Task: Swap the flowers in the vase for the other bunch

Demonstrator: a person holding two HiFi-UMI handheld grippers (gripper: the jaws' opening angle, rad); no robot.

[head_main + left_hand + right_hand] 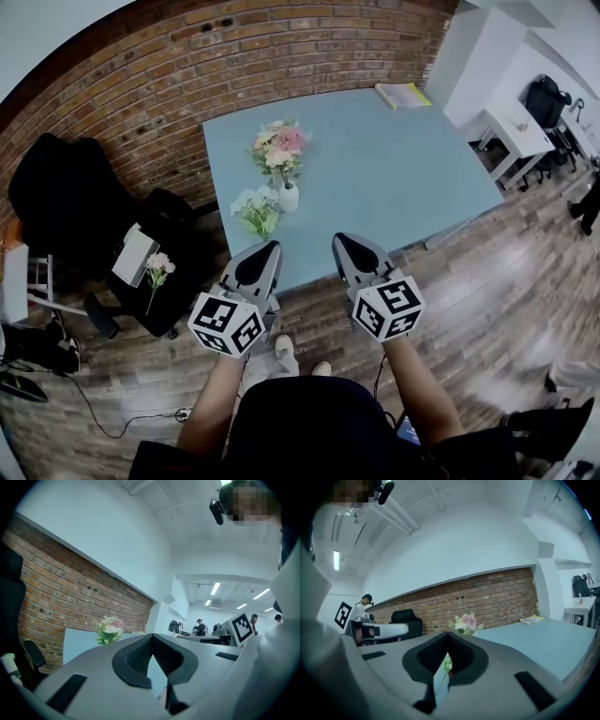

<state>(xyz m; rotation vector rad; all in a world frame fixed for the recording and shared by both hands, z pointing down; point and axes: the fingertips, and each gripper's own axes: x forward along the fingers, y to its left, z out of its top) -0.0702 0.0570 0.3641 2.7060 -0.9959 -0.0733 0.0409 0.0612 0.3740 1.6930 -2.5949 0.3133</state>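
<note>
A small white vase [289,196] stands on the light blue table [394,169] and holds a pink and cream bunch of flowers [278,147]. A second, white and green bunch [258,209] lies on the table just left of the vase, near the table's front edge. Both grippers hover side by side before that edge, tips toward the table. My left gripper [273,247] is shut and empty. So is my right gripper [339,239]. The vase's bunch [108,629] shows beyond the left jaws, and the same bunch [465,623] above the right jaws.
A black office chair [141,253] left of the table holds a grey object and a single pink flower [157,267]. A yellow-green book [403,95] lies at the table's far corner. A brick wall [234,56] runs behind. White desks [511,122] stand at right.
</note>
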